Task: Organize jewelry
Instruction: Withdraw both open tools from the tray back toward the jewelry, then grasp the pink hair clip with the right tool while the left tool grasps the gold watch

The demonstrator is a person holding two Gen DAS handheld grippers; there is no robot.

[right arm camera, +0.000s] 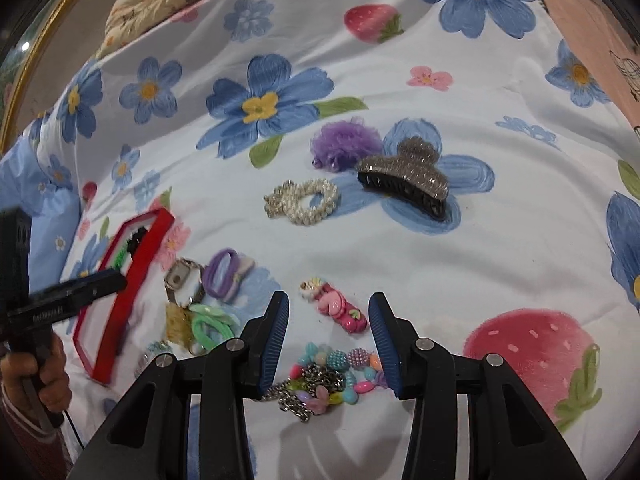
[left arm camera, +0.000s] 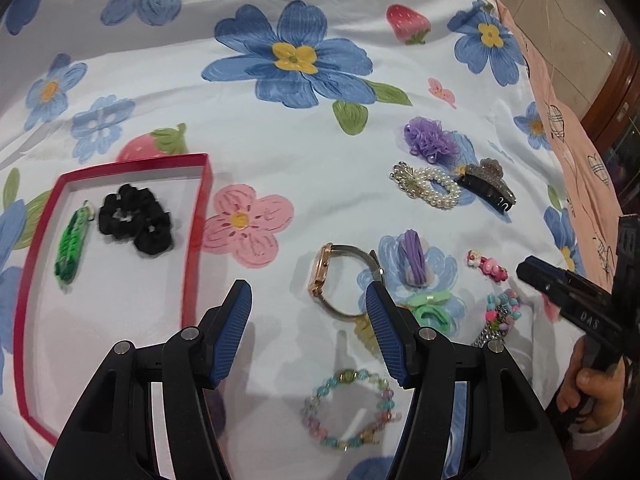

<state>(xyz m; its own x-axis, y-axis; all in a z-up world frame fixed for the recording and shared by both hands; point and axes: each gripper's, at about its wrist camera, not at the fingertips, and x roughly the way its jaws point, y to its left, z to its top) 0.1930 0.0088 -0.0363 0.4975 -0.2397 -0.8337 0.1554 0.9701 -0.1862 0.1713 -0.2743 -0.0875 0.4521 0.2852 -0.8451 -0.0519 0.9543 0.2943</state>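
A red-rimmed box lies at the left and holds a green braided piece and black scrunchies. My left gripper is open and empty, above the cloth between the box and a rose-gold watch. A pastel bead bracelet lies just below its fingers. My right gripper is open and empty, over a beaded chain bracelet, with a pink cartoon clip between its fingertips. The box and the watch also show in the right wrist view.
On the flowered bedsheet lie a pearl scrunchie, a glittery claw clip, a purple mesh flower, purple hair ties and green hair ties. A pink cloth borders the sheet at the right.
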